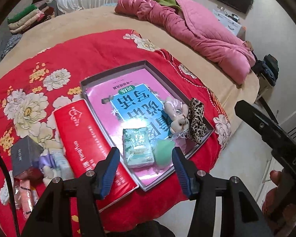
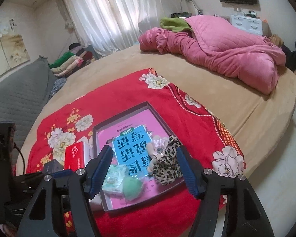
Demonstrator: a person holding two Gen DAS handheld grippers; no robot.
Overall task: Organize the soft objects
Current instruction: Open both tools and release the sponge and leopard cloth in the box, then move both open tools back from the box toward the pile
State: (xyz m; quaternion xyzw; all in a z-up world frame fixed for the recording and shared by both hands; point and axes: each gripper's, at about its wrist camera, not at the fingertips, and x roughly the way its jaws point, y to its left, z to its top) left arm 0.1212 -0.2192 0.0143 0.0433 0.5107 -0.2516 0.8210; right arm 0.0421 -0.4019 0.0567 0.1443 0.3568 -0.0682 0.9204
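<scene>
A shallow grey tray (image 1: 112, 71) (image 2: 120, 114) lies on the red floral quilt (image 1: 69, 55) with a pink and blue book (image 1: 128, 102) in it. On the book rest a green tissue pack (image 1: 138, 148) (image 2: 116, 179), a round green puff (image 1: 163, 154) (image 2: 133, 187), a small plush bear (image 1: 175, 114) (image 2: 154, 154) and a leopard-print bow (image 1: 196, 118) (image 2: 167, 165). My left gripper (image 1: 146, 156) hovers open above the tissue pack and puff, holding nothing. My right gripper (image 2: 143, 152) hangs open above the bear and bow, also empty.
A long red box (image 1: 88, 138) (image 2: 75, 156) lies left of the tray. Beyond it sit a small grey box (image 1: 25, 156), a purple plush (image 1: 46, 162) and pink items. A pink duvet (image 1: 197, 29) is heaped at the far side of the bed; folded clothes (image 1: 29, 17) are stacked far left.
</scene>
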